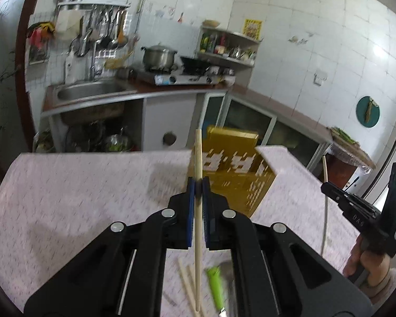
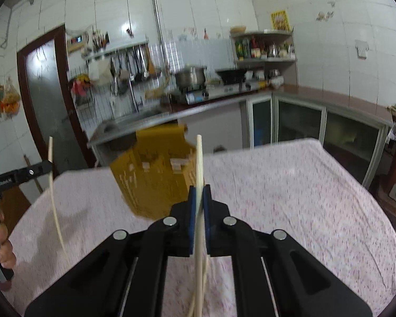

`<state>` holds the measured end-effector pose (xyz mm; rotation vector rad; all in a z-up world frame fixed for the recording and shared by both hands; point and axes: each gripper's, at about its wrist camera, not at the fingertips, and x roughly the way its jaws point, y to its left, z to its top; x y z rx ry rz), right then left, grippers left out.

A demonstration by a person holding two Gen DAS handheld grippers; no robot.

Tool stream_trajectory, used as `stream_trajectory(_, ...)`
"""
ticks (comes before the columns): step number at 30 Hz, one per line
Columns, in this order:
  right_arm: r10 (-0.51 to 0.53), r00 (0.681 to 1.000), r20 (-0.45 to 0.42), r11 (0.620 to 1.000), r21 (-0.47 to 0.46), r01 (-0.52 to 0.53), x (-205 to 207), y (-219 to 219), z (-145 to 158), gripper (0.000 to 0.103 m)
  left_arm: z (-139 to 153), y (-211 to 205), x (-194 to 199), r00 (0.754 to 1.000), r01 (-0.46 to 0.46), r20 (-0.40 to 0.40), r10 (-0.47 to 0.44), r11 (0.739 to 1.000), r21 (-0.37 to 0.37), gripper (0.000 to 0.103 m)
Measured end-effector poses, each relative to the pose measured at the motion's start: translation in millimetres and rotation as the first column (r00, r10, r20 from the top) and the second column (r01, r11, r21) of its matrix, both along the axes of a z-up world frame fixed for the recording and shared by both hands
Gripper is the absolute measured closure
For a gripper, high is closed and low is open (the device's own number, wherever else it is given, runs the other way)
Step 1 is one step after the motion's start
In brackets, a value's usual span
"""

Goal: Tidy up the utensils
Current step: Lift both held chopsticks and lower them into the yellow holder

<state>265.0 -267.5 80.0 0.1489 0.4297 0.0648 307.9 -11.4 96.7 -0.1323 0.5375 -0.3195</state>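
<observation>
My left gripper (image 1: 198, 185) is shut on a pale wooden chopstick (image 1: 198, 155) that stands upright between its blue pads, above the table. My right gripper (image 2: 199, 191) is shut on a second pale chopstick (image 2: 199, 158), also upright. Each gripper shows in the other's view with its chopstick: the right gripper (image 1: 326, 186) at the right edge, the left gripper (image 2: 48, 165) at the left edge. A yellow perforated utensil holder (image 1: 235, 169) stands on the table ahead of both grippers; it also shows in the right wrist view (image 2: 150, 174). More chopsticks (image 1: 186, 280) and a green-handled utensil (image 1: 216, 282) lie on the table under the left gripper.
The table carries a pink patterned cloth (image 1: 79, 192), also seen in the right wrist view (image 2: 303, 198). Beyond the table a kitchen counter holds a steel sink (image 1: 89, 91), a stove with a pot (image 1: 159, 56) and a corner shelf (image 1: 227, 45). A dark door (image 2: 45, 100) stands at the left.
</observation>
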Motion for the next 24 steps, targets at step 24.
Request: stream_trajectory(24, -0.073, 0.917, 0.391, 0.996, -0.009, 0.084, 141, 44, 60, 0.097, 69, -68, 118, 0.924, -0.012, 0.382, 0.010, 1.000, 0.004, 0.099)
